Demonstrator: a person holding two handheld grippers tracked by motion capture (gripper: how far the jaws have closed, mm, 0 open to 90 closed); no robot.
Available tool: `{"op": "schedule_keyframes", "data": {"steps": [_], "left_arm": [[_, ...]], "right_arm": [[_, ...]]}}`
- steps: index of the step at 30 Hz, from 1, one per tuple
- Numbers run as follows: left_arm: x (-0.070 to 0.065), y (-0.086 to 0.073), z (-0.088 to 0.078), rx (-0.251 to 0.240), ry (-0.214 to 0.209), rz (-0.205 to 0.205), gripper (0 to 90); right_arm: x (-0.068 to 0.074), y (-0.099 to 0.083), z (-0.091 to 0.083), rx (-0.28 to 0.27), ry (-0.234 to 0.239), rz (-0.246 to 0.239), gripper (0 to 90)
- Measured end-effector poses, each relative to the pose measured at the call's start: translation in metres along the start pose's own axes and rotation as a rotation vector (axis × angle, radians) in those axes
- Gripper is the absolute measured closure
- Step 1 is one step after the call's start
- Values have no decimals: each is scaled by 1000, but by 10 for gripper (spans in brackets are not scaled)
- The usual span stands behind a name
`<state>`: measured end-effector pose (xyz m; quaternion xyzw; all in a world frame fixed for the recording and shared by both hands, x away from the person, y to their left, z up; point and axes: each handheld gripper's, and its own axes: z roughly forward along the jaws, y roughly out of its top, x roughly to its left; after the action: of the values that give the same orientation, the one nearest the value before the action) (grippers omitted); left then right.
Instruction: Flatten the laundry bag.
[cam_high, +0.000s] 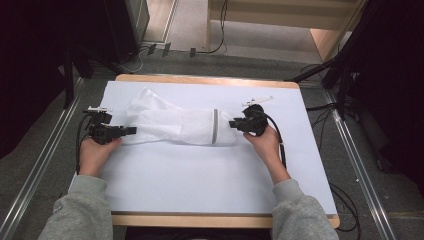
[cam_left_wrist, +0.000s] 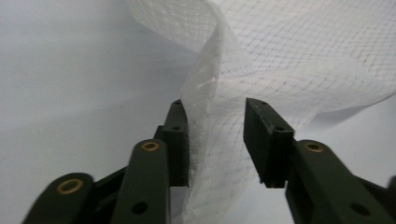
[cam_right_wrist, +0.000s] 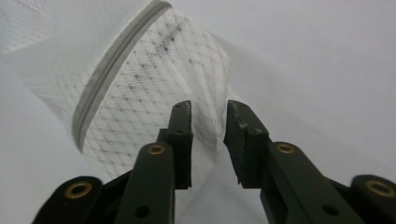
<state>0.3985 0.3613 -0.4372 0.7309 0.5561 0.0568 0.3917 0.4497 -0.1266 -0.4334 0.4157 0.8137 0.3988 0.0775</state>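
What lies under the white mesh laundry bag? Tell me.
The white mesh laundry bag lies on the pale sheet covering the wooden table. The sheet shows all round it; the part beneath is covered, and whether anything is inside cannot be told.

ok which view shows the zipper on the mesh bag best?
The right gripper view: the grey zipper runs close and sharp across the mesh bag. The high view shows it as a thin grey stripe near the bag's right end. The left gripper view has plain mesh.

A mesh bag is lying across the worktop, a hand-held gripper at its left end and another at its right, each seemingly straddling an edge.
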Motion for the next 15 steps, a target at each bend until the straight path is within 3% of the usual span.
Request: {"op": "schedule_keyframes", "data": {"steps": [7,15], "left_arm": [[-8,-2,-18,-8,-9,34,475],[-10,-6,-40,-51,-14,22,458]], "right_arm": [[6,-8,-34,-48,18,-22,704],[18,-28,-46,-42,42,-33,676]]}}
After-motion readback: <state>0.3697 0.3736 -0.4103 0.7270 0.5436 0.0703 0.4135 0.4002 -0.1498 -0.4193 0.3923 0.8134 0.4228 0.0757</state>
